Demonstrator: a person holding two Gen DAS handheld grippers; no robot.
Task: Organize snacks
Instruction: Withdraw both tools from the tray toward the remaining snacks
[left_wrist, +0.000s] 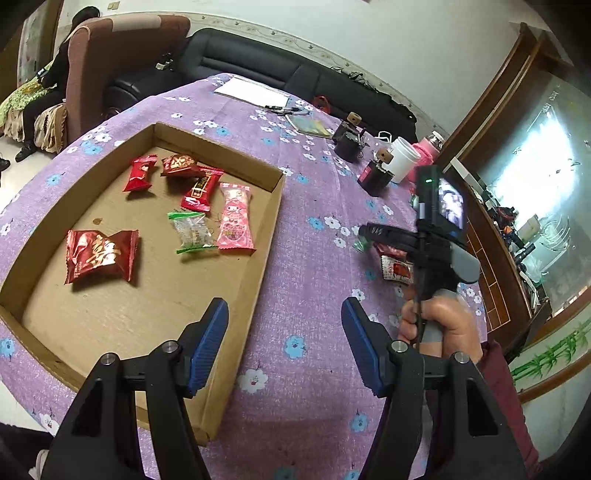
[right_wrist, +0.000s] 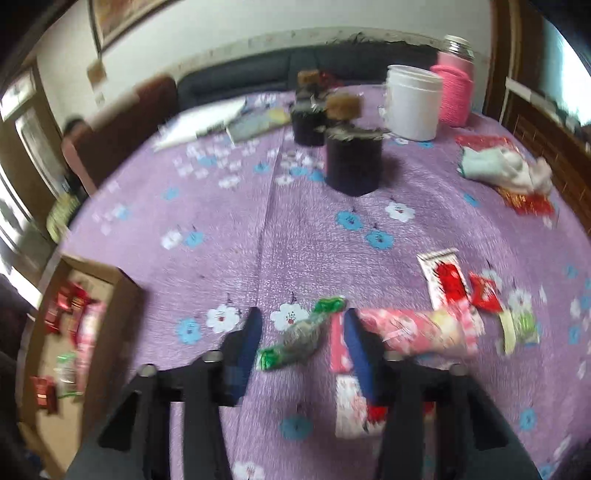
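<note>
Your right gripper (right_wrist: 301, 332) is spread, straddling the green candy (right_wrist: 301, 338); its long axis lies diagonal across the gap; left gripper (left_wrist: 284, 332) spread, empty, farther off.

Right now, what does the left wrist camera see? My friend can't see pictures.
Six wrapped snacks lie in a shallow cardboard tray on a purple flowered tablecloth. The open left gripper hovers over the tray's near corner, holding nothing.
</note>
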